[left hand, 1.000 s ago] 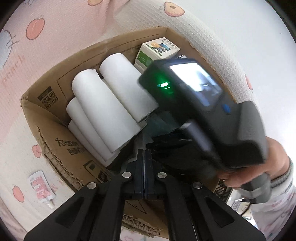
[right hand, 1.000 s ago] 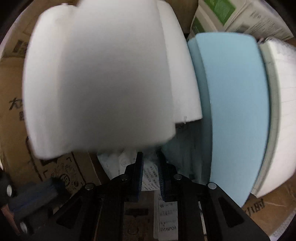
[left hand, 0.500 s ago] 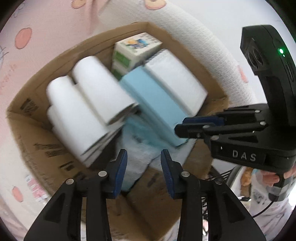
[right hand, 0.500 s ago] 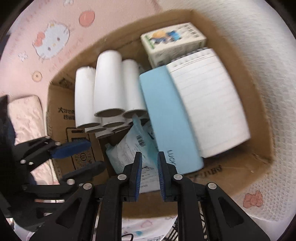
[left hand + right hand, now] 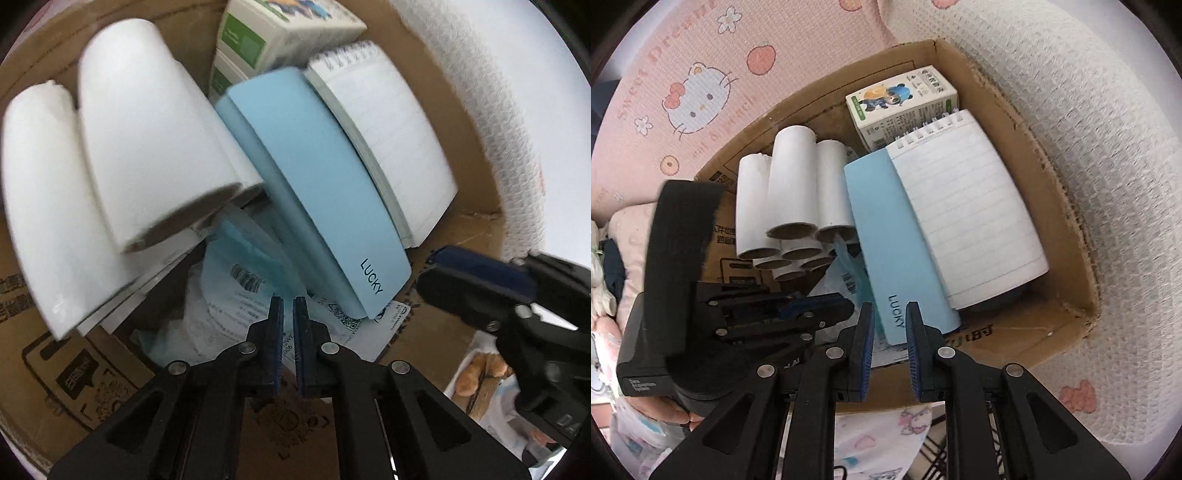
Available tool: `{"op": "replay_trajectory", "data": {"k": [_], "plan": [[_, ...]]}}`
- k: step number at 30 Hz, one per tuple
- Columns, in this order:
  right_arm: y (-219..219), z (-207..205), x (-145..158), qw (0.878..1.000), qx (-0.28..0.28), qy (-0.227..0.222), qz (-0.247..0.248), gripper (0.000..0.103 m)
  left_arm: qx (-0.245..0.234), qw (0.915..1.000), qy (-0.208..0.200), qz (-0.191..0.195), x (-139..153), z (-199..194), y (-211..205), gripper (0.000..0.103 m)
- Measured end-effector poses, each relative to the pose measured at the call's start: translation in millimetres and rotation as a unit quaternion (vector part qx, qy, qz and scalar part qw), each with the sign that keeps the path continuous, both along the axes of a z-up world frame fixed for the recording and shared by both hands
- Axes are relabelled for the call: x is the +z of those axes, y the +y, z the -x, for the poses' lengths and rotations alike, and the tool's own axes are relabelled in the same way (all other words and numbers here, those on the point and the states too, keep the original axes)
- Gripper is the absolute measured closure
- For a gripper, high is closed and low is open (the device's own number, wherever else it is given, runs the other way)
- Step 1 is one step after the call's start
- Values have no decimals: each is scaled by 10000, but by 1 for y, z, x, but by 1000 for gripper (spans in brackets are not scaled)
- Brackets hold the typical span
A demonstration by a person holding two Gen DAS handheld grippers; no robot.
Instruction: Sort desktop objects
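Observation:
A cardboard box [image 5: 1067, 266] holds several white rolls [image 5: 792, 192], a blue "LUCKY" case [image 5: 886, 236], a lined spiral notepad [image 5: 964, 206], a green-and-white carton [image 5: 905, 103] and a plastic pouch with printed labels [image 5: 236, 306]. My left gripper [image 5: 288, 306] is down inside the box, its jaws nearly closed just above the pouch [image 5: 846, 280], holding nothing I can see. It shows in the right wrist view [image 5: 812, 308]. My right gripper [image 5: 889, 314] is slightly open and empty, above the box's near edge by the case's end. It shows in the left wrist view [image 5: 476, 269].
The box sits on a pink cartoon-print cloth [image 5: 701, 92], with a white waffle blanket [image 5: 1108, 184] along its right side. The box walls [image 5: 476, 122] close in around the left gripper. Soft items lie at the far left [image 5: 602, 288].
My left gripper has dropped deep into the box and its jaws have narrowed to a thin gap. My right gripper has pulled back up out of the box and opened a little.

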State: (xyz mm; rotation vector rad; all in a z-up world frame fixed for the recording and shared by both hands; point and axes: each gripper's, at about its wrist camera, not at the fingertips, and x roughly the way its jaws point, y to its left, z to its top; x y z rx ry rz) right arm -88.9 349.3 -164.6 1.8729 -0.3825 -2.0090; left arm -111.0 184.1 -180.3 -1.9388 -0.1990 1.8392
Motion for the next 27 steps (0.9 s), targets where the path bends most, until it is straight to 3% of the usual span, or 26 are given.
{"op": "replay_trajectory", "data": {"k": [3, 6, 14, 20, 24, 27], "plan": [[0, 0, 2, 9999, -6, 80, -128, 90, 56, 9997, -192, 129, -13, 5, 4, 97], [0, 2, 4, 9998, -13, 128, -155, 90, -215, 9970, -418, 615, -33, 5, 14, 101], [-2, 5, 19, 9992, -7, 270, -278, 90, -288, 9936, -530, 952, -42, 10, 23, 100], [-6, 12, 25, 9987, -61, 346, -363, 90, -252, 9944, -541, 870, -41, 15, 20, 100], [-5, 17, 15, 9997, -116, 127, -157, 90, -136, 9968, -645, 455, -28, 13, 6, 100], [-7, 12, 5, 9999, -4, -114, -70, 90, -23, 9986, -376, 364, -6, 8, -12, 80]]}}
